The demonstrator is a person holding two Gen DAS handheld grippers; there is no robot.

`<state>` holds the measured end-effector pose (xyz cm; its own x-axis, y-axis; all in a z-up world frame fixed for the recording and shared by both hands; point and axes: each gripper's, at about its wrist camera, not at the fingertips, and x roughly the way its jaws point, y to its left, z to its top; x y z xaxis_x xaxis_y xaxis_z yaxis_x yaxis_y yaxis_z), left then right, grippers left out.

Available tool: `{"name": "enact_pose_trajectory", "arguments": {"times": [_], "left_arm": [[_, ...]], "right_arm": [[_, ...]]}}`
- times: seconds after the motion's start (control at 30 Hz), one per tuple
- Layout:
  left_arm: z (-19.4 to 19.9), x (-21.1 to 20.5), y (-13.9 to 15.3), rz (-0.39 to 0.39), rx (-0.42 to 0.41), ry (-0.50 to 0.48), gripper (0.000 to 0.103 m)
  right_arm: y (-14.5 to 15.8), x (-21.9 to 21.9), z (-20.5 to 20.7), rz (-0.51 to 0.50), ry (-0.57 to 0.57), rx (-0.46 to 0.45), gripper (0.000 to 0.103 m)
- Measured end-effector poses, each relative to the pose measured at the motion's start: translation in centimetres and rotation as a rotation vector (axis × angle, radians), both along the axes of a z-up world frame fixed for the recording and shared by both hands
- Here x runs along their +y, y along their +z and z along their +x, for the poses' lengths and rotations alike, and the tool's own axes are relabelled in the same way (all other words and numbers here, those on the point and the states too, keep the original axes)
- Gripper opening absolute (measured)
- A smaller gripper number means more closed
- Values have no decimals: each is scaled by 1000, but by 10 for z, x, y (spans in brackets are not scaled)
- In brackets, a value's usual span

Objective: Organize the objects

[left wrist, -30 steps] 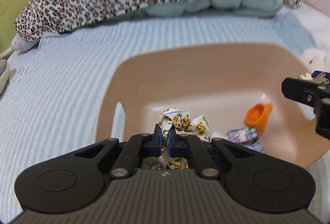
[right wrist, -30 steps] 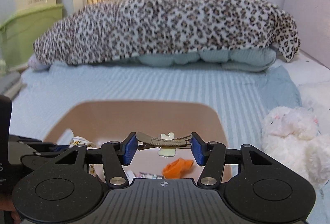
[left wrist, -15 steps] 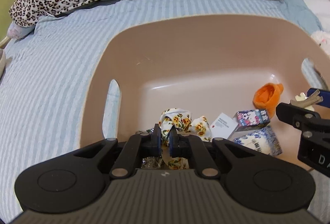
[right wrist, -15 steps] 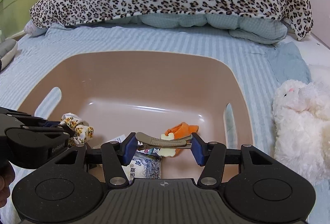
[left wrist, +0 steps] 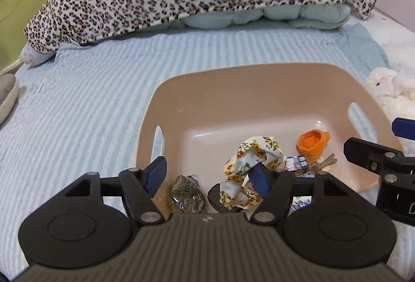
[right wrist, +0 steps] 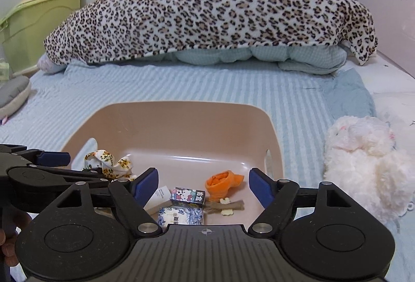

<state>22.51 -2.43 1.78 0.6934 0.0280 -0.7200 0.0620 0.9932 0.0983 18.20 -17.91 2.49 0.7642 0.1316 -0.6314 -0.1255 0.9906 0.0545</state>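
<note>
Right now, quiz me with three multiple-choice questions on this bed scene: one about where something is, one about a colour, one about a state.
1. Where does the brown hair clip with cream flowers lie?
A. inside the beige plastic basin
B. on the striped blue bedsheet
C. in the right gripper

2. What colour is the rolled sock in the basin?
A. green
B. orange
C. purple

3. How do the left gripper's jaws stand?
A. shut on the floral cloth scrunchie
B. out of view
C. open

Answers: 1 A, the clip rests on the basin floor beside the sock; 2 B, it is plainly orange; 3 C, the blue pads stand wide apart.
</note>
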Motion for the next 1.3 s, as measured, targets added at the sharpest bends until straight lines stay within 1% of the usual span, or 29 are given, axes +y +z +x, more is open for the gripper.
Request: {"name": "enact_pose_trajectory", "arguments": {"times": [0.13, 0.2, 0.3, 0.43, 0.53, 0.67, 0.83, 0.9, 1.0, 1.07, 1.13, 1.2, 1.3], "left_arm": [[-16, 1, 9, -11, -19, -4, 70], [-24, 1, 12, -10, -22, -10, 70], [-37, 2, 16, 5, -43, -3, 70], [-57, 7, 22, -18, -59, 7, 70], [-73, 8, 27, -15, -63, -9, 70], [-93, 7, 31, -11, -88, -9, 70], [-110, 12, 38, -48, -104, -6, 70], [-118, 13, 40, -55, -113, -4, 71], [-130, 16, 43, -62, -125, 6, 71], [-140, 15, 44, -48, -138, 3, 74], [-147, 15, 46, -49, -135, 1, 75], [-154, 17, 47, -58, -134, -2, 75], [-167, 17, 50, -38, -154, -7, 75]], "right_arm": [[7, -3, -18, 2, -3, -29, 83], [12, -4, -26, 2, -4, -37, 87], [17, -8, -38, 10, -5, -46, 87], [23, -12, -56, 25, -13, -63, 88], [26, -15, -70, 26, -8, -70, 88], [30, -20, -88, 32, -11, -81, 90], [35, -23, -108, 39, -3, -94, 91], [36, -23, -116, 36, -1, -97, 93], [36, -25, -127, 42, -1, -99, 94], [36, -25, -134, 52, 0, -97, 94], [36, -25, -140, 53, 1, -96, 95], [37, -25, -146, 54, -1, -97, 95], [39, -27, -155, 59, -3, -98, 96]]}}
